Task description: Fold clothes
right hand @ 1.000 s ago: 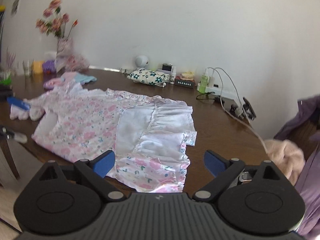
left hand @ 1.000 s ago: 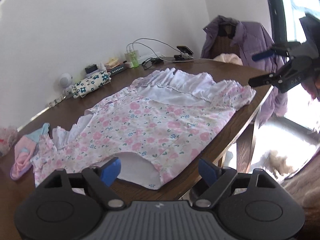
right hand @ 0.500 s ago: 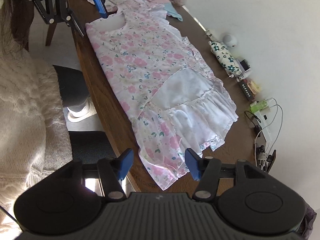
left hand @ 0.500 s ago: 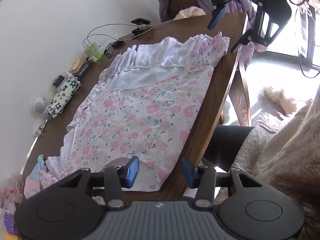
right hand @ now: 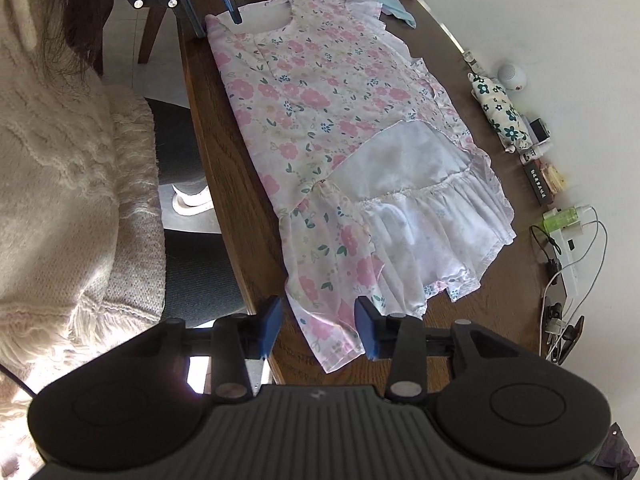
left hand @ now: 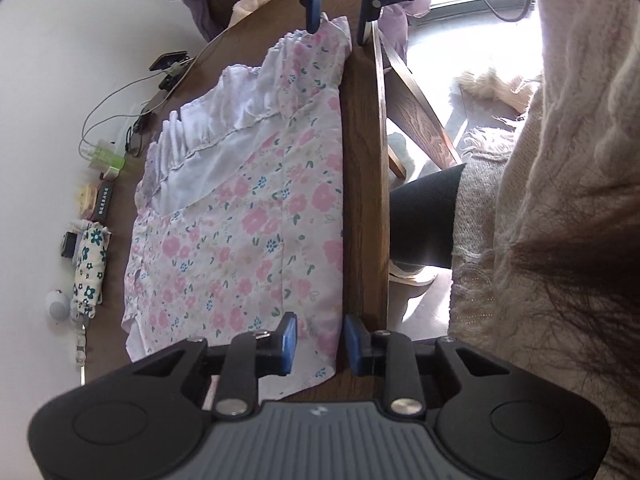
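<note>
dress [left hand: 248, 216] flat on worktop [left hand: 360, 160], far side folded in | left claw [left hand: 318, 344], right claw [right hand: 318, 330] narrow-gapped, straddling near-edge corners | folds left

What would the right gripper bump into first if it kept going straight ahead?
Probably the floral dress: the right gripper already has the hem corner between its open fingers, near the table edge. Depth is hard to judge.

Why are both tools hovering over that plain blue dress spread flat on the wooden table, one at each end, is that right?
Not quite: the dress is not plain blue. It is white with pink flowers, as the right wrist view shows. The rest holds: it lies spread flat on the wooden table, with the left tool open at its neckline end and the right tool open at its ruffled hem.
</note>
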The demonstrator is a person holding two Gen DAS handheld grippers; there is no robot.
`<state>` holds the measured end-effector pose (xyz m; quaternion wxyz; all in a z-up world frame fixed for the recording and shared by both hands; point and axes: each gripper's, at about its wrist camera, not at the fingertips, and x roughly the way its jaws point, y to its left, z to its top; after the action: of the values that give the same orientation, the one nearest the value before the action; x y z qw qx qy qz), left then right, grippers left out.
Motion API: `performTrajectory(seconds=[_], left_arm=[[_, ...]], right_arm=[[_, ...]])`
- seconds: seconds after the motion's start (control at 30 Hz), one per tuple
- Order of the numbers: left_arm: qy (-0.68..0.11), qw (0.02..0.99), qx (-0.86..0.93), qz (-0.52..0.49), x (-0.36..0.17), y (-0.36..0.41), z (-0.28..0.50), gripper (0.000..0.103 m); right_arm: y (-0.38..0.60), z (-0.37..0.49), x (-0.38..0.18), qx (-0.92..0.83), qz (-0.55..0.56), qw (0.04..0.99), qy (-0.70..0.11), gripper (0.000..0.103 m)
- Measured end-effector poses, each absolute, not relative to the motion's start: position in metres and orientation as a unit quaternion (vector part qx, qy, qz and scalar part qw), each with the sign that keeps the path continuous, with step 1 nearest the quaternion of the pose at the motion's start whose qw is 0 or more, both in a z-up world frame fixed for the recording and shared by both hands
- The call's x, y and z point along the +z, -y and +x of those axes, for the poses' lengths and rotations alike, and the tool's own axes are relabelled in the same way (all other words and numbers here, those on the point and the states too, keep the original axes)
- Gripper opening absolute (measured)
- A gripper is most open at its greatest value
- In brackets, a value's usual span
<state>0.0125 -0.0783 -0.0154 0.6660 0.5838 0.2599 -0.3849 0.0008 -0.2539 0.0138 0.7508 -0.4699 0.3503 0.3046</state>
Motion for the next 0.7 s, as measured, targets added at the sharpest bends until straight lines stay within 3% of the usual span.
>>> performTrajectory(seconds=[0.07,0.1,0.13,0.23,0.33,0.7], left_arm=[[-0.259,0.662,-0.387,0.587,-0.017,0.080,0.014,0.022],[-0.262,0.660,-0.389,0.587,-0.017,0.080,0.015,0.015],[-0.266,0.658,-0.390,0.587,-0.018,0.081,0.016,0.006],[-0.274,0.658,-0.393,0.581,-0.017,0.082,0.018,0.001],[-0.283,0.676,-0.386,0.561,-0.009,0.081,0.023,0.000],[-0.240,0.732,-0.307,0.559,0.036,0.081,0.096,0.000]], right_arm=[[0.254,0.003,0.014,0.309,-0.472,0.746,-0.354,0.039],[0.254,0.004,0.013,0.309,-0.474,0.744,-0.355,0.039],[0.253,0.005,0.013,0.309,-0.476,0.743,-0.356,0.031],[0.252,0.009,0.010,0.312,-0.482,0.735,-0.360,0.008],[0.252,0.010,0.014,0.316,-0.482,0.735,-0.356,0.003],[0.252,0.060,0.070,0.301,-0.495,0.762,-0.289,0.002]])
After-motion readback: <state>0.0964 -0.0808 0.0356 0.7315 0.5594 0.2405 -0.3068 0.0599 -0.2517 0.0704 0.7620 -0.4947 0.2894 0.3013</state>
